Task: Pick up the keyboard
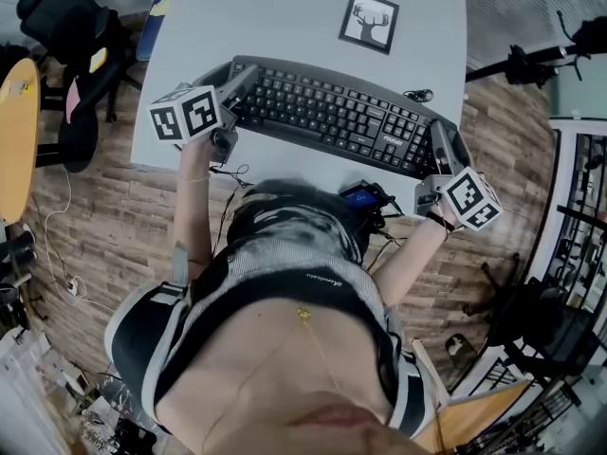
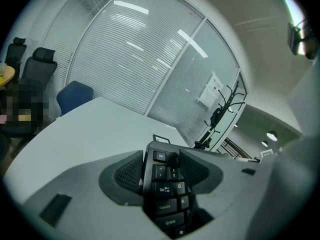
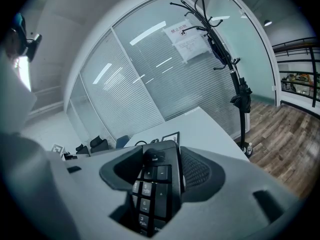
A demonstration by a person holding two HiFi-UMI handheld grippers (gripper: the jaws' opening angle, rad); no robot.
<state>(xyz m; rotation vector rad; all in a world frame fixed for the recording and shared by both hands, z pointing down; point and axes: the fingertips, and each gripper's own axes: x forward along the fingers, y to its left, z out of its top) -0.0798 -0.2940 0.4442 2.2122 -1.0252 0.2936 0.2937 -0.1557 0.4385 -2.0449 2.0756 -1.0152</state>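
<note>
The black keyboard (image 1: 332, 117) lies across the grey table (image 1: 285, 8), near the middle of the head view. One end points to 10 o'clock and the other to 4 o'clock.

The left gripper (image 1: 239, 83) is clamped on the 10 o'clock end. In its own view the Esc and Tab keys sit right between its two jaws, and the bumpy pads (image 2: 129, 174) press on the keyboard's edges. The right gripper (image 1: 444, 142) is clamped on the 4 o'clock end, with the number keys between its jaws. So both ends are gripped. I cannot tell if the keyboard is off the table yet.

The step now, I think, is the lift. To do it well, both grippers should go up together at the same speed, so the keyboard stays flat and does not tip. Both should squeeze firmly, because each one grips only a thin bit of the end and it could slip out. Do not pull the ends apart or push them together.

A small framed picture (image 1: 369, 21) stands at 12 o'clock from the keyboard. Lift straight up and it should not get bumped.
</note>
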